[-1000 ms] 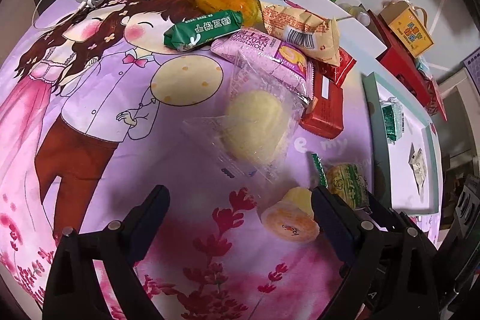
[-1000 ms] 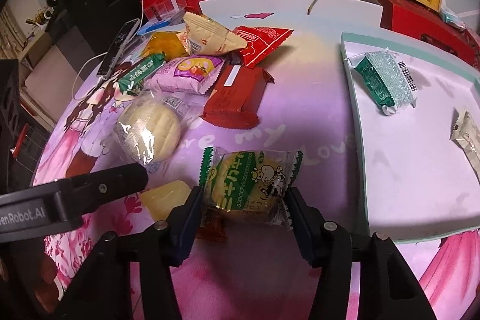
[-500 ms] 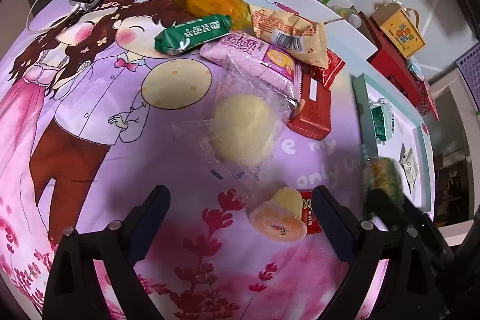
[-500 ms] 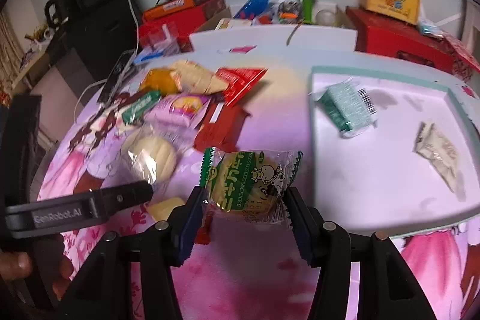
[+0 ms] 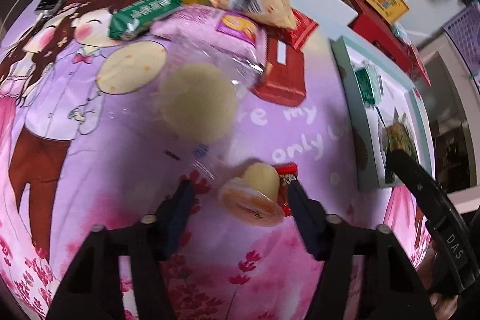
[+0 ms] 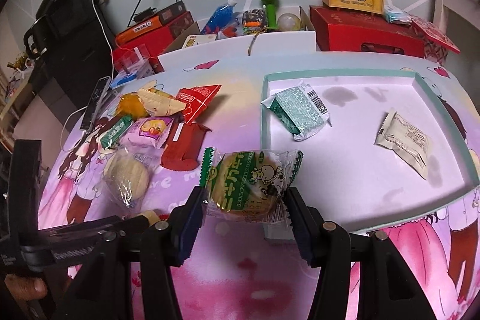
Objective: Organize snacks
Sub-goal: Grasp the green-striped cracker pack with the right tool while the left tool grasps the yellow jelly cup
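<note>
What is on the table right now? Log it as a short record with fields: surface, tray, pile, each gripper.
surface: table under a pink cartoon-print cloth
tray: white tray with teal rim, holding a green-and-white packet and a cream packet
pile: snack packets left of the tray, among them a red packet and a wrapped round bun
left gripper: jaws closing around a small jelly cup, not yet gripping it
right gripper: shut on a green cartoon-print biscuit packet, held above the cloth near the tray
</note>
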Motion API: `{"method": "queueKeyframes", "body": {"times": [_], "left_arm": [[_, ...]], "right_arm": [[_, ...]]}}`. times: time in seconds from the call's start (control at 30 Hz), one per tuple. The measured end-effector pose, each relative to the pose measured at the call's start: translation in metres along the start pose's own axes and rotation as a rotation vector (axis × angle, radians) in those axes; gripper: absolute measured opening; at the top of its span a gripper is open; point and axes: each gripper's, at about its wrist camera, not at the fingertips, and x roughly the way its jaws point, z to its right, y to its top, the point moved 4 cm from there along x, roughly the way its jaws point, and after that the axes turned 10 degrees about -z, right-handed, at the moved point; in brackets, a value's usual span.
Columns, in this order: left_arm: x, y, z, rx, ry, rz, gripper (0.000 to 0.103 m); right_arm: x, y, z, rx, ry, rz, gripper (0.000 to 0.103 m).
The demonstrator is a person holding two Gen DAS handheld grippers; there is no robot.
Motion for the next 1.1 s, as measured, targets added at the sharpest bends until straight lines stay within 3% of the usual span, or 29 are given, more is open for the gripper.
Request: {"method": "queueKeyframes", "body": {"times": [0.23,0.43,1.1], "left_arm": [[0.009,-0.001,0.012,0.052,0.023,-0.030,0.060],[0.014,0.002,0.017,0.065,0.049,-0.032,0.046],[-0.014,-0.001,0.011,0.066,0.046,0.042,0.045]], "right_arm": [[0.002,-0.001,-0.002,-0.010,-0.003,-0.009,0.058],[0.003,-0.001,-0.001,-0.009,-0.002,-0.013,0.058],[0.000,-0.002,-0.001,-0.007,0.000,-0.001,0.058]]}}
